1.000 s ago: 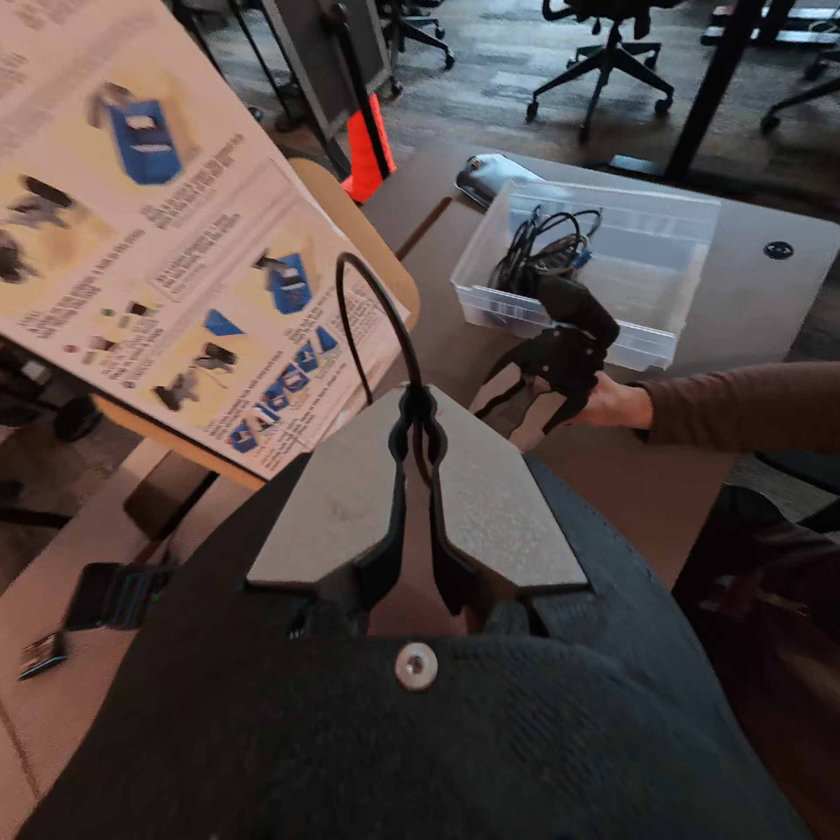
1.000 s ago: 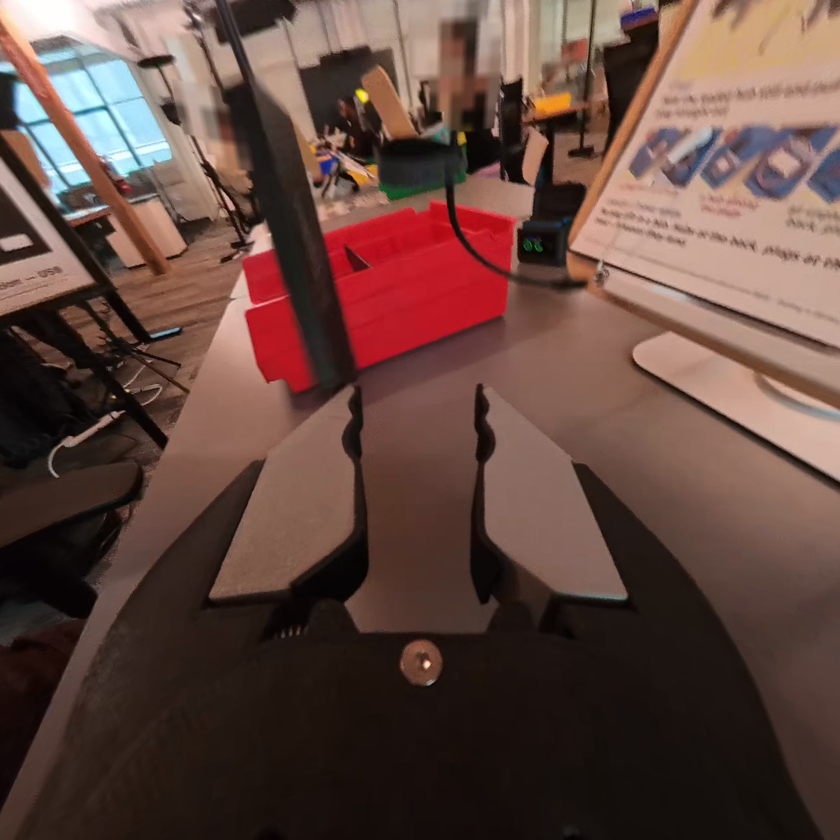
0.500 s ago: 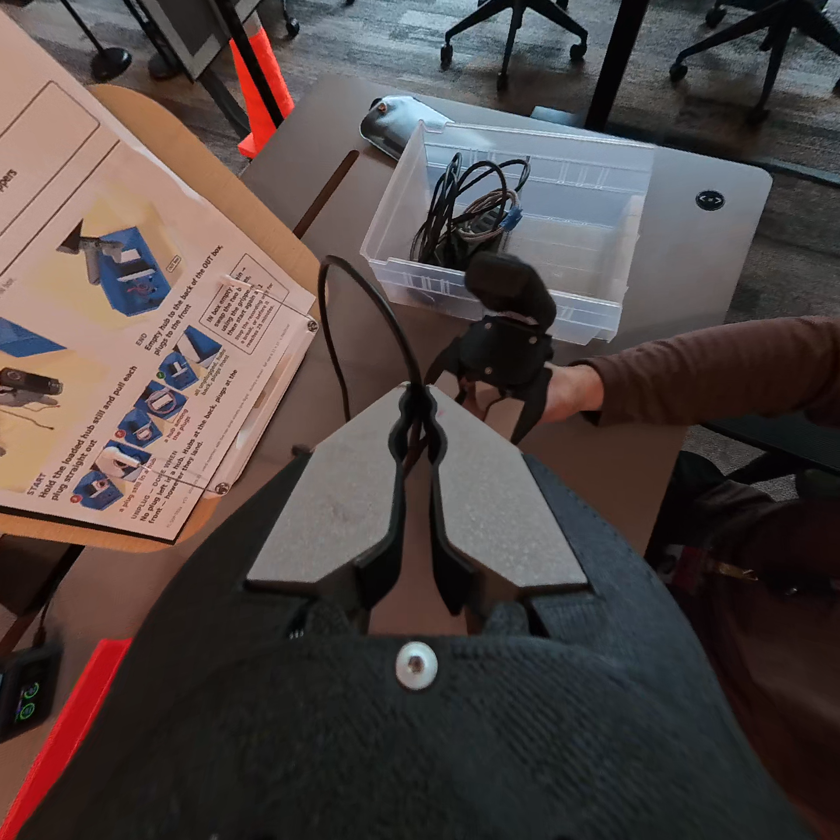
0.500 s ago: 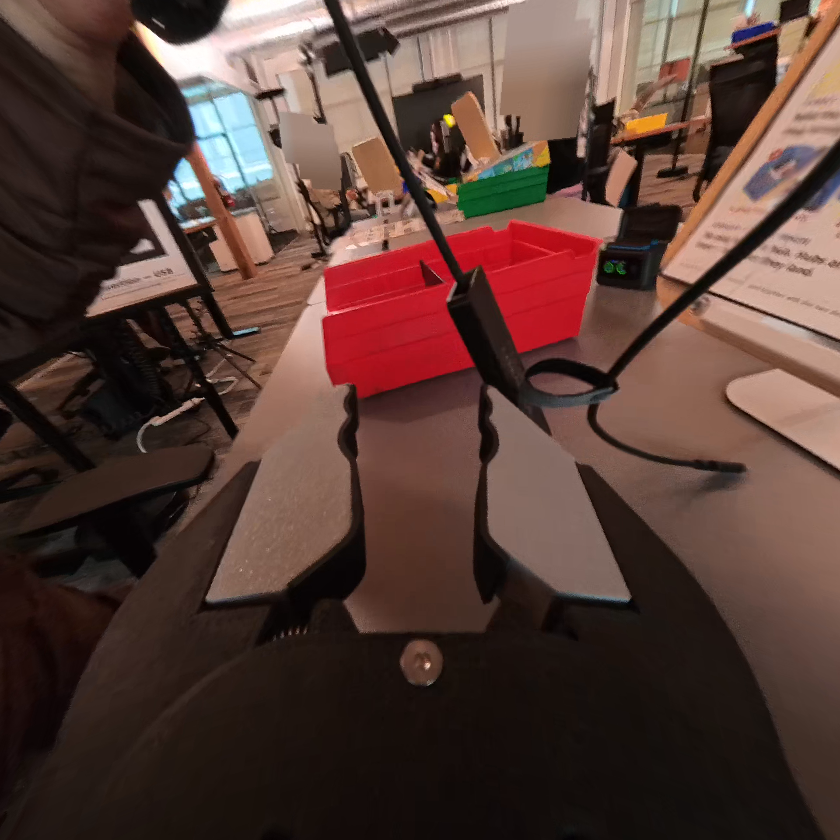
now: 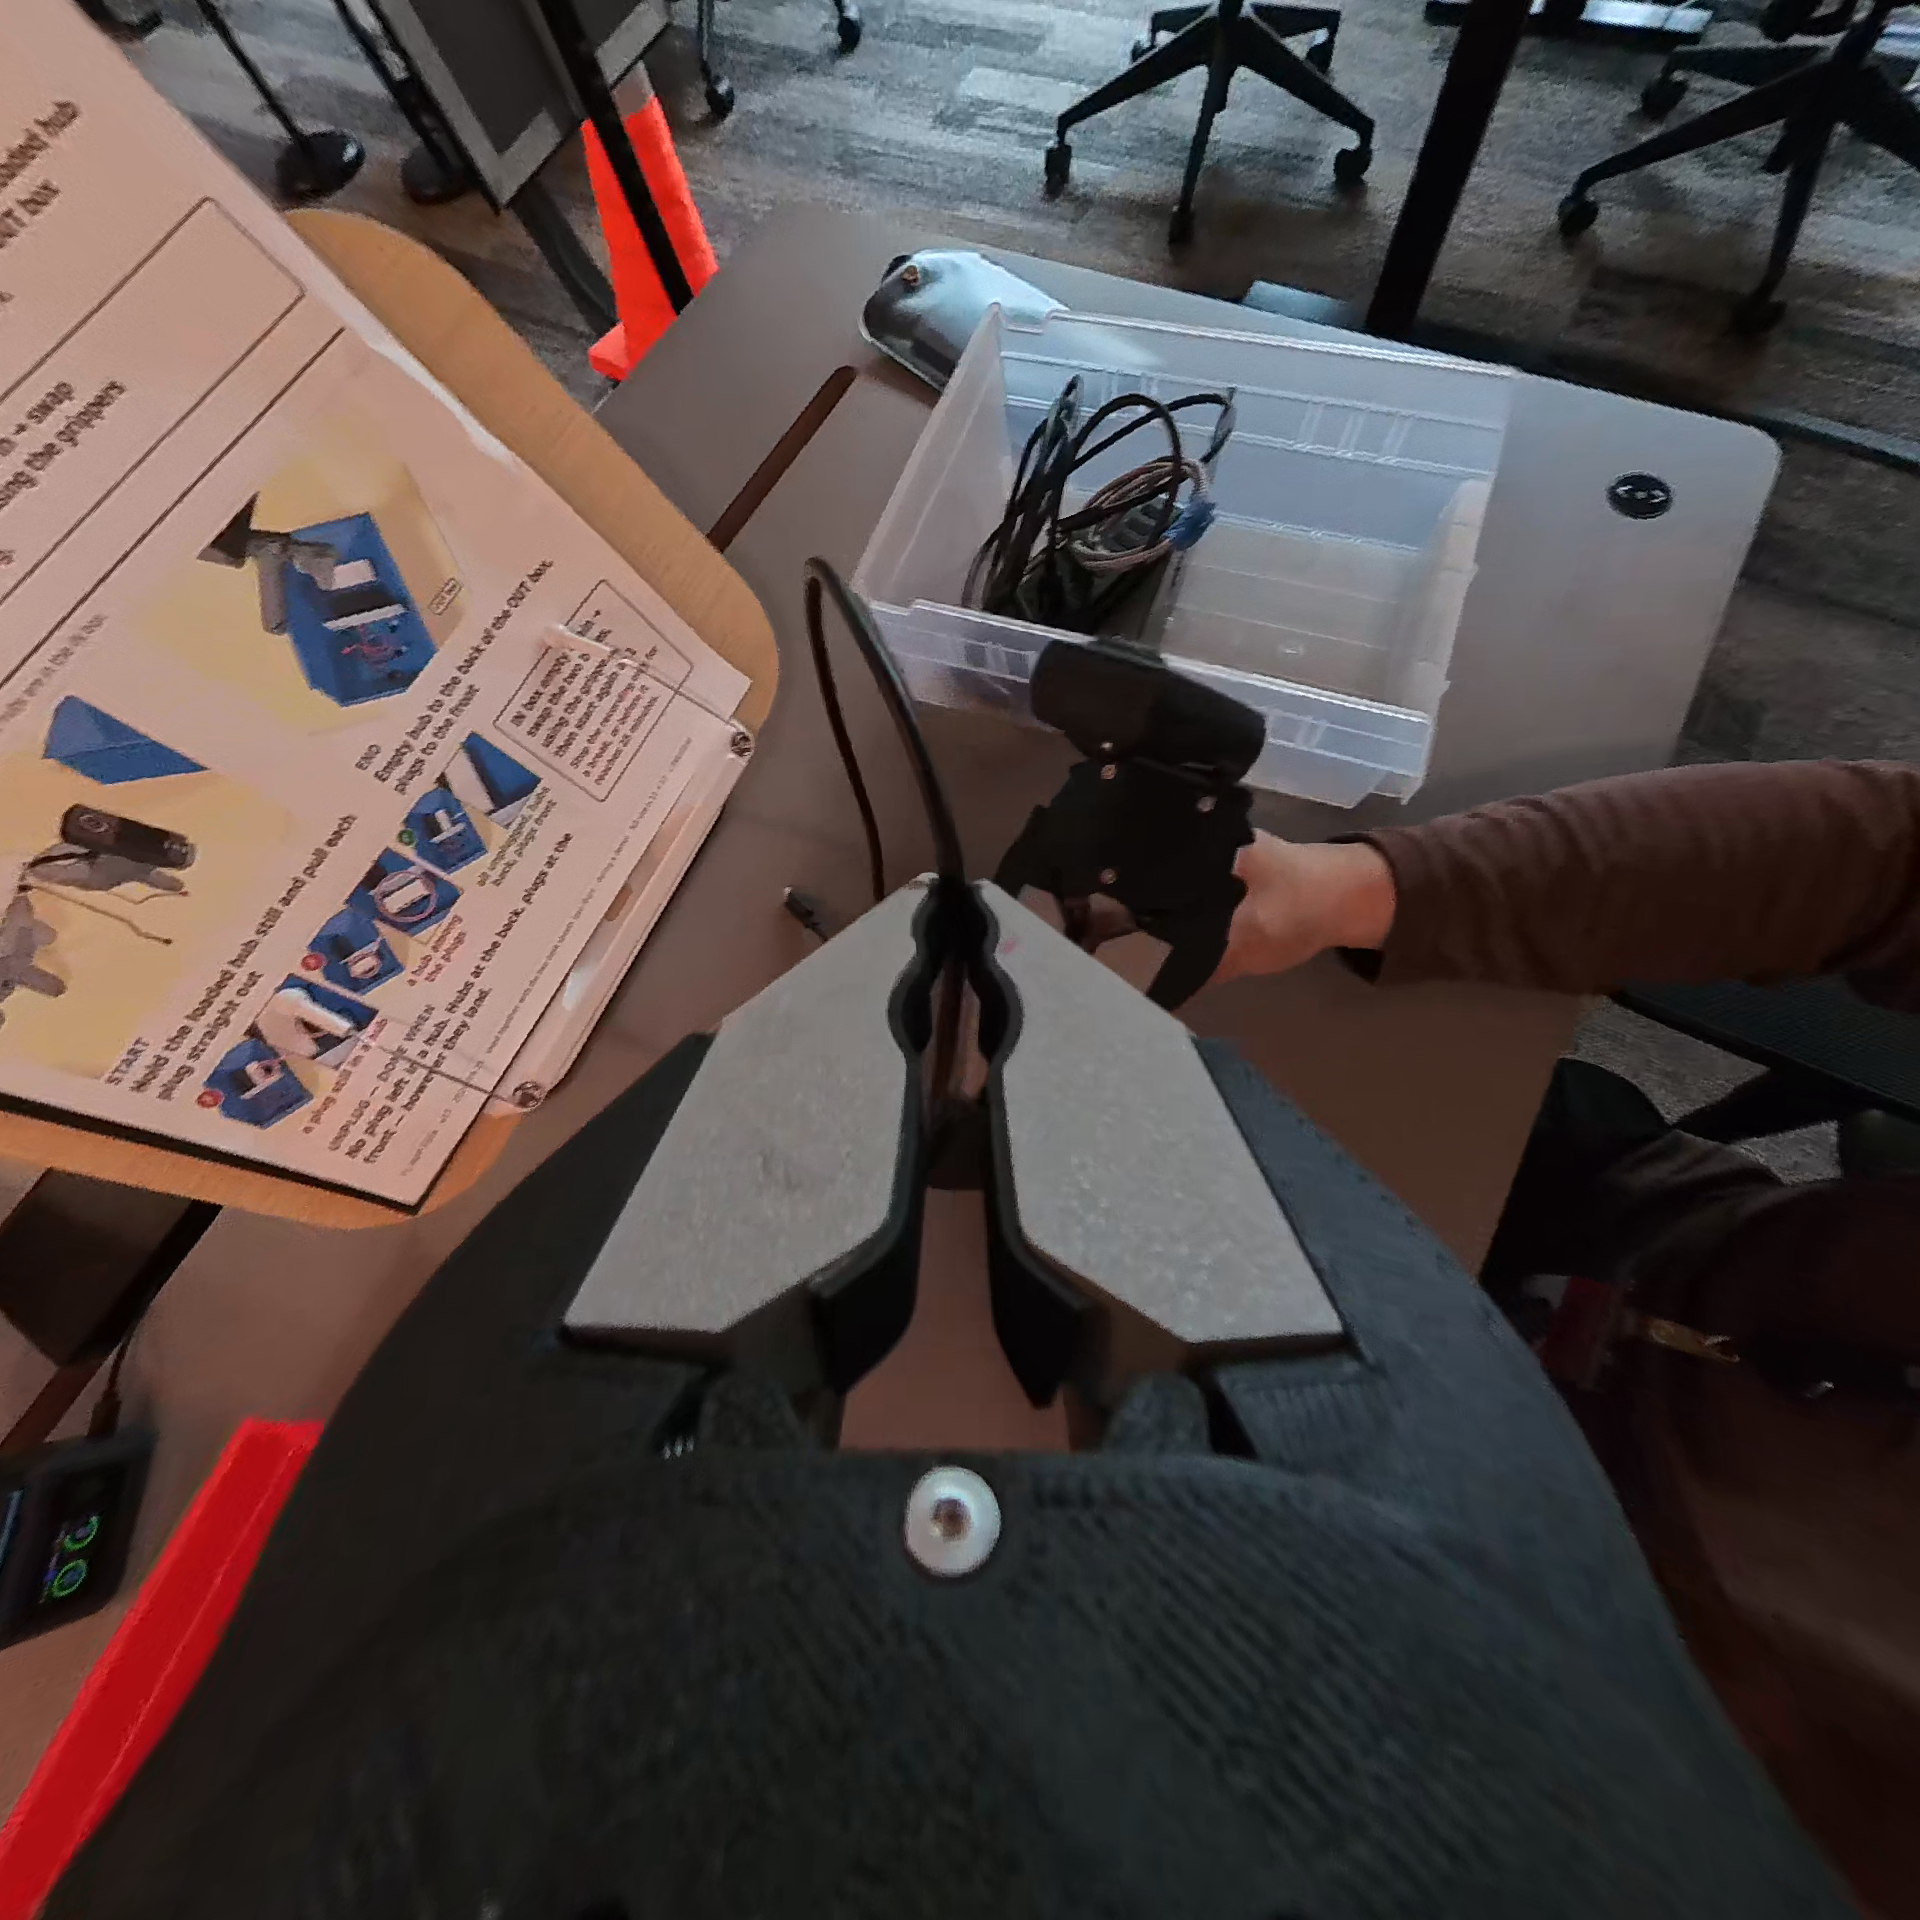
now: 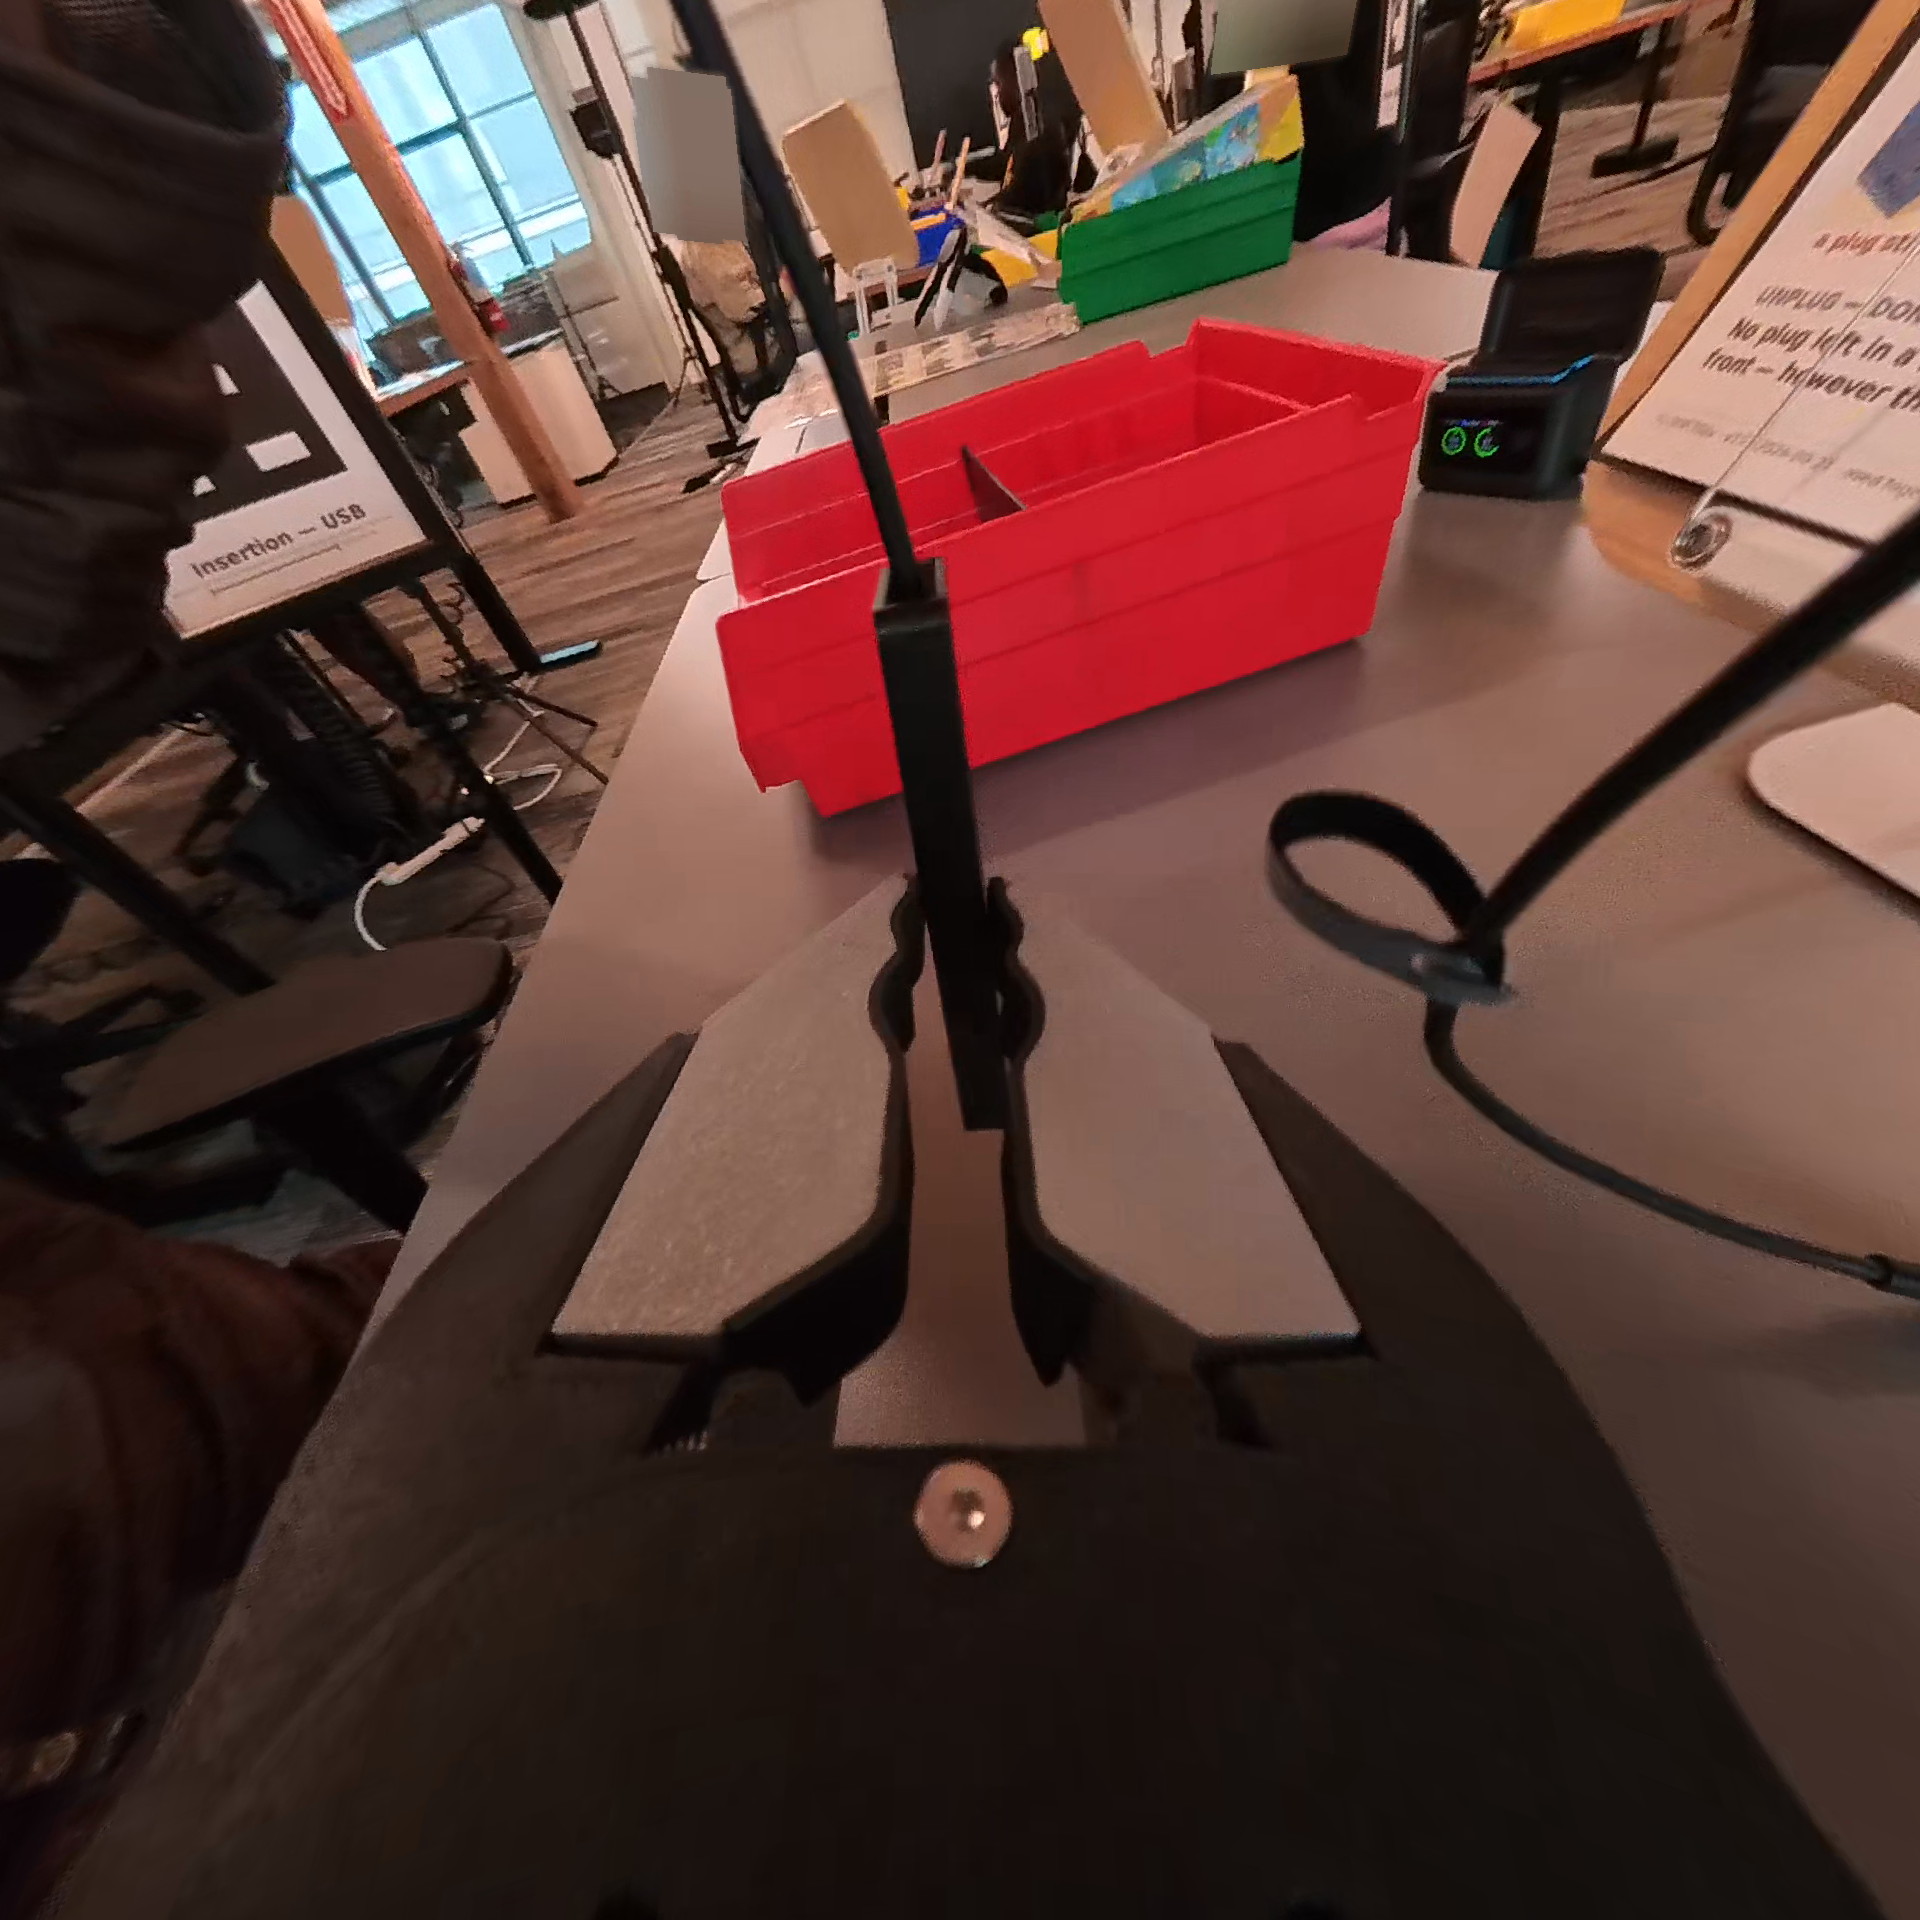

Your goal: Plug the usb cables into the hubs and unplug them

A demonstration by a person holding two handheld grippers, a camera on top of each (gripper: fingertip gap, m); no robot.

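My left gripper (image 5: pixel 951 935) is shut on a thin black usb cable (image 5: pixel 883 675) that arches up from its fingertips and drops to the table. In the right wrist view the same cable (image 6: pixel 821 312) comes down from above to a slim black hub (image 6: pixel 935 779) that hangs upright. My right gripper (image 6: pixel 951 935) is shut on the lower part of the hub, just above the table. The cable's other stretch, with a looped strap (image 6: pixel 1351 883), lies on the table to the right. The right gripper's black body (image 5: pixel 1143 831) shows in the left wrist view, held by a hand.
A red bin (image 6: pixel 1091 644) stands ahead of the right gripper. A clear bin (image 5: pixel 1351 582) with coiled cables (image 5: pixel 1091 520) sits on the far table part. An instruction board (image 5: pixel 364 727) stands to the left. A small black device with a lit screen (image 6: pixel 1507 436) sits by the board. The grippers' ends are close to 20 cm from one another.
The hub on its cable swung in between the right fingers, and the right gripper went from open to shut on it. The left gripper stayed shut on the cable.
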